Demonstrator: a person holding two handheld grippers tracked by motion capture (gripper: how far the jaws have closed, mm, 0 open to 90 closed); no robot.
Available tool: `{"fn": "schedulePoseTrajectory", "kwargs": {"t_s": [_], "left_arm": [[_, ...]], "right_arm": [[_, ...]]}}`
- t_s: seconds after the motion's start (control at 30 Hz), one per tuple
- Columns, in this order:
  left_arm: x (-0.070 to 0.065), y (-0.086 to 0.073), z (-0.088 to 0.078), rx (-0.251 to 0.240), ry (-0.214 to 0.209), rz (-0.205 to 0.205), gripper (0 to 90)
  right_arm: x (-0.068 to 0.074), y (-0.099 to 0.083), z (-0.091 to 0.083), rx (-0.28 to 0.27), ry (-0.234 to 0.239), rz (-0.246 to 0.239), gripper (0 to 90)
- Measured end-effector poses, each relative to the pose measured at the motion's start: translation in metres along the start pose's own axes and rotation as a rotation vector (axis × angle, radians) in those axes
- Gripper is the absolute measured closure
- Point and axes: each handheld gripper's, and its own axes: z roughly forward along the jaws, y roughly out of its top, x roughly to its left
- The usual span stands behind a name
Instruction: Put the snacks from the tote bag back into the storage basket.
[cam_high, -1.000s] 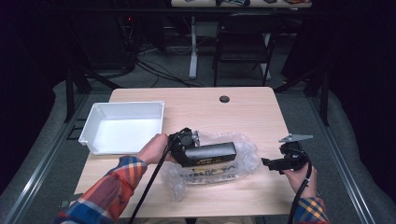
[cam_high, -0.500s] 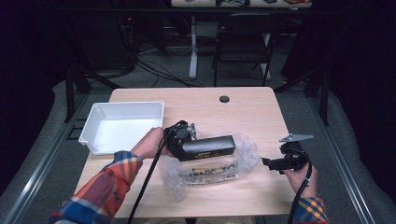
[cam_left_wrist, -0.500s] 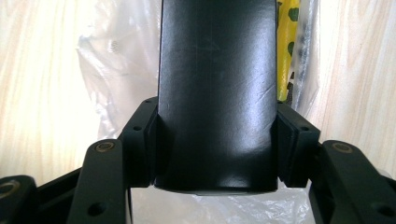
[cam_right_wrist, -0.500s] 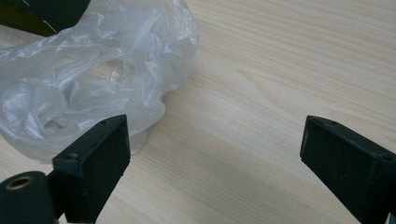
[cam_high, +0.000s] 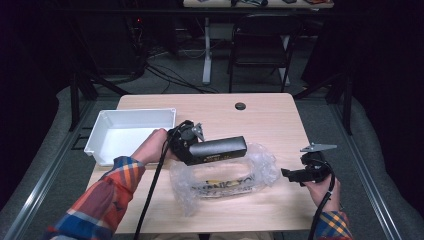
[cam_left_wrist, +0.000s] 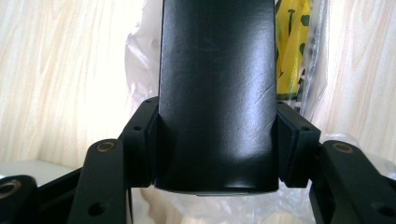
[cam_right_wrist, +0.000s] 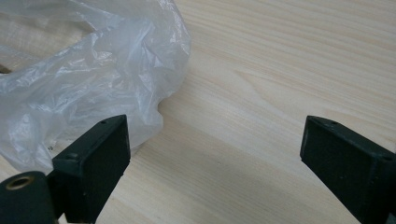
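Surface: a light wooden table (cam_high: 270, 115) is seen in the middle of the high view, with a small dark round spot (cam_high: 240, 106) near its far edge.
Room: a dark room is shown, with cables on a grey floor and a chair (cam_high: 260, 45) at the upper middle of the frame.
Tray: a white tray (cam_high: 107, 150) is placed at the left side of the table.
Bag: a clear plastic bag (cam_high: 225, 182) with yellow print inside is laid at the lower middle, under the box.
Box: a long black box (cam_high: 217, 149) is held above the bag, just right of the tray.
Long axis: it is laid nearly level, from left to right in the high view, the right end a little higher.
Left gripper: the left gripper (cam_left_wrist: 217, 144) is clamped on the left end of the box, one pad on each side.
Right gripper: the right gripper (cam_right_wrist: 212, 149) is held with jaws wide apart over bare wood at the lower right, just beside the bag edge, and nothing is between them.
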Motion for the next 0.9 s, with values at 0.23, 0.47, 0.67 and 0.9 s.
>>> {"fn": "schedulePoseTrajectory", "kwargs": {"t_s": [0.23, 0.47, 0.67, 0.9], "left_arm": [[0.004, -0.010, -0.010, -0.011, 0.019, -0.031, 43.2], [0.010, -0.020, -0.021, -0.025, 0.036, -0.044, 43.3], [0.014, -0.030, -0.030, -0.024, 0.053, -0.061, 43.3], [0.020, -0.045, -0.042, -0.027, 0.068, -0.089, 43.3]], "right_arm": [[0.000, 0.000, 0.000, 0.002, 0.006, 0.002, 7.8], [-0.001, -0.001, 0.001, 0.007, -0.004, 0.007, 7.8], [-0.001, -0.001, 0.001, 0.011, -0.011, 0.010, 7.8], [-0.002, -0.002, 0.001, 0.011, -0.015, 0.015, 7.9]]}}
